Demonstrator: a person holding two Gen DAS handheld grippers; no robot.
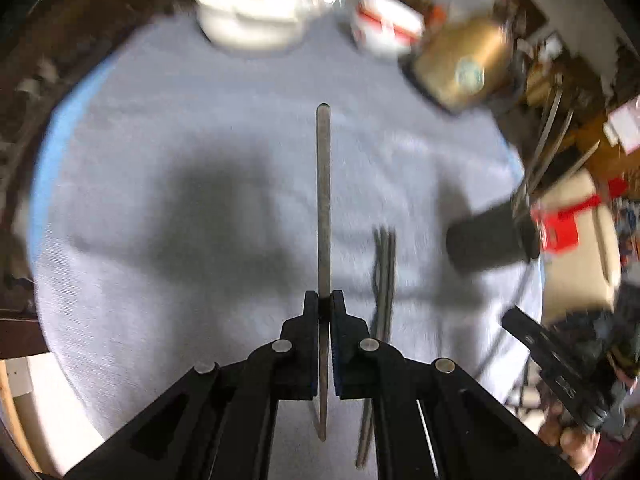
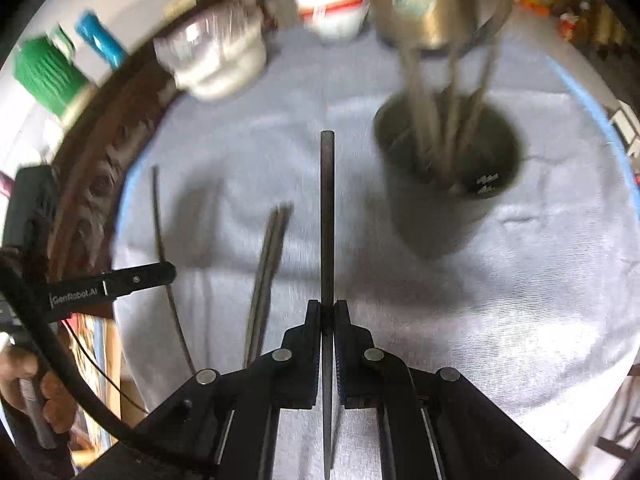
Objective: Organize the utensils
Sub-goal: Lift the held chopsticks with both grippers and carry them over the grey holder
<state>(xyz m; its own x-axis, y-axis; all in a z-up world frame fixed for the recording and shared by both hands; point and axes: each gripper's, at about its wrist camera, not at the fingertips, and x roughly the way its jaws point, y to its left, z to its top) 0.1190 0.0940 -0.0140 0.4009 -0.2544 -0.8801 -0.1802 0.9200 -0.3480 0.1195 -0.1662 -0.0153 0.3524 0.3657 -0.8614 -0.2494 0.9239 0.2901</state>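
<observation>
**Both grippers hold a flat metal utensil above the cloth**

Left wrist view: the left gripper (image 1: 325, 300) has its fingers clamped on a thin, flat grey metal utensil (image 1: 322, 200). Its long axis runs straight ahead from the camera, rounded end far, above the pale cloth (image 1: 180, 100) on the worktop. More utensils (image 1: 383, 280) lie just right.

Right wrist view: the right gripper (image 2: 327, 308) is clamped on a dark slim utensil handle (image 2: 327, 216), pointing ahead, left of the dark cup (image 2: 440, 208) holding upright utensils.
</observation>
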